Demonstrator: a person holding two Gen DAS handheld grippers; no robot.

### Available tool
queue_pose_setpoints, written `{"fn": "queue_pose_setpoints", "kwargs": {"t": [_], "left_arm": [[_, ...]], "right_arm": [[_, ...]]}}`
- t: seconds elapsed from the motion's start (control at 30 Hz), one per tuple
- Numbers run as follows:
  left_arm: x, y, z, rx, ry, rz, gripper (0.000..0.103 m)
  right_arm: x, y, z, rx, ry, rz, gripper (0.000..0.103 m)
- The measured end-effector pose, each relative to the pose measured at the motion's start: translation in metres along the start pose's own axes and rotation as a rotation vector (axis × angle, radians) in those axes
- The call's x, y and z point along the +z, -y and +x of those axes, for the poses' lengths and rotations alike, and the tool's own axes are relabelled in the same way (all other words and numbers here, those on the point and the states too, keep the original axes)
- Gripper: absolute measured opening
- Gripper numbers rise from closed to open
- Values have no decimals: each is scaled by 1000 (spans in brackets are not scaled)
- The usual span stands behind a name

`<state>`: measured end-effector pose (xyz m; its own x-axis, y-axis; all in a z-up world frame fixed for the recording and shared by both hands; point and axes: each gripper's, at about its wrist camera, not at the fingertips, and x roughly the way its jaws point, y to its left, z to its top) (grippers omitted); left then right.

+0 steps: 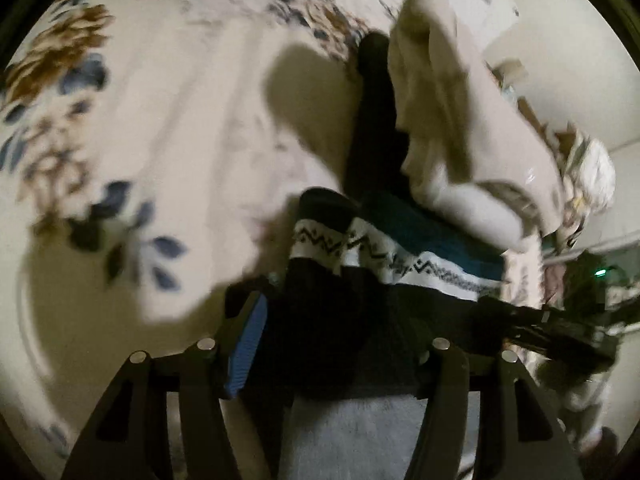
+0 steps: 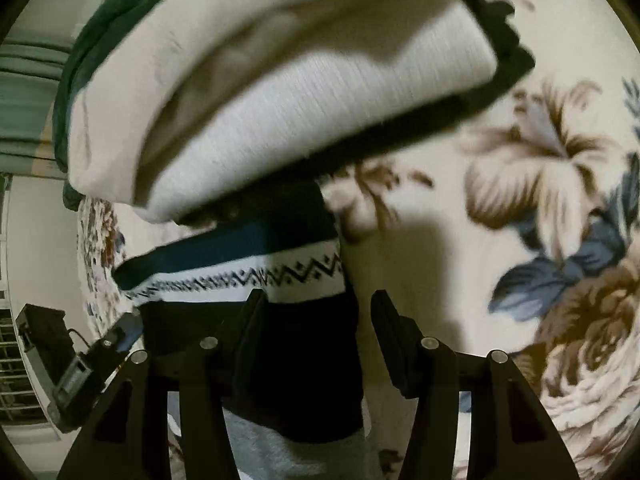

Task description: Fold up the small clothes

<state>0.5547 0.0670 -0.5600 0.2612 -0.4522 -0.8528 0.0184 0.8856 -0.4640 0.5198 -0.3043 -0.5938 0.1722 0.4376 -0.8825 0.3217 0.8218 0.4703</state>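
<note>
bedspread (image 2: pixel 560 184), floral and cream, under both claws (image 1: pixel 332 344) (image 2: pixel 316 340) clamped on a banded sweater (image 2: pixel 280 272).

Dim, warm indoor light in both wrist views, with hard dark shadows on the floral bedspread (image 1: pixel 168 128) beside the stacked clothes. Heavy motion blur smears the flower print and the white knit (image 2: pixel 320 120) (its ribbing is only partly sharp). Fisheye bending and black vignette ring the edges; near gripper parts are underexposed.
</note>
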Motion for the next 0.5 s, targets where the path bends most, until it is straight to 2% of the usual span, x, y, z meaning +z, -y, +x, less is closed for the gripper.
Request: {"fn": "queue_pose_setpoints", "kwargs": {"t": [0.07, 0.1, 0.13, 0.17, 0.27, 0.37, 0.43, 0.5], "left_arm": [[0, 12, 3, 41, 18, 45, 15], [-1, 14, -4, 19, 40, 49, 7], [-3, 15, -18, -17, 90, 34, 7], [-5, 14, -29, -26, 123, 17, 7], [-9, 4, -55, -39, 185, -45, 7], [-3, -21, -29, -31, 121, -118, 8], [0, -31, -13, -36, 56, -155, 11], [0, -29, -20, -65, 38, -168, 14]], "right_arm": [[-2, -5, 2, 2, 13, -18, 23], [-4, -12, 0, -28, 39, -42, 23], [-6, -20, -2, -46, 60, -72, 15], [-7, -28, -4, -58, 70, -107, 12], [-8, -49, -17, -44, 97, -176, 10], [2, -64, -11, -55, 97, -200, 10], [12, -64, 2, -72, 42, -187, 10], [18, -53, 10, -84, -25, -152, 14]]}}
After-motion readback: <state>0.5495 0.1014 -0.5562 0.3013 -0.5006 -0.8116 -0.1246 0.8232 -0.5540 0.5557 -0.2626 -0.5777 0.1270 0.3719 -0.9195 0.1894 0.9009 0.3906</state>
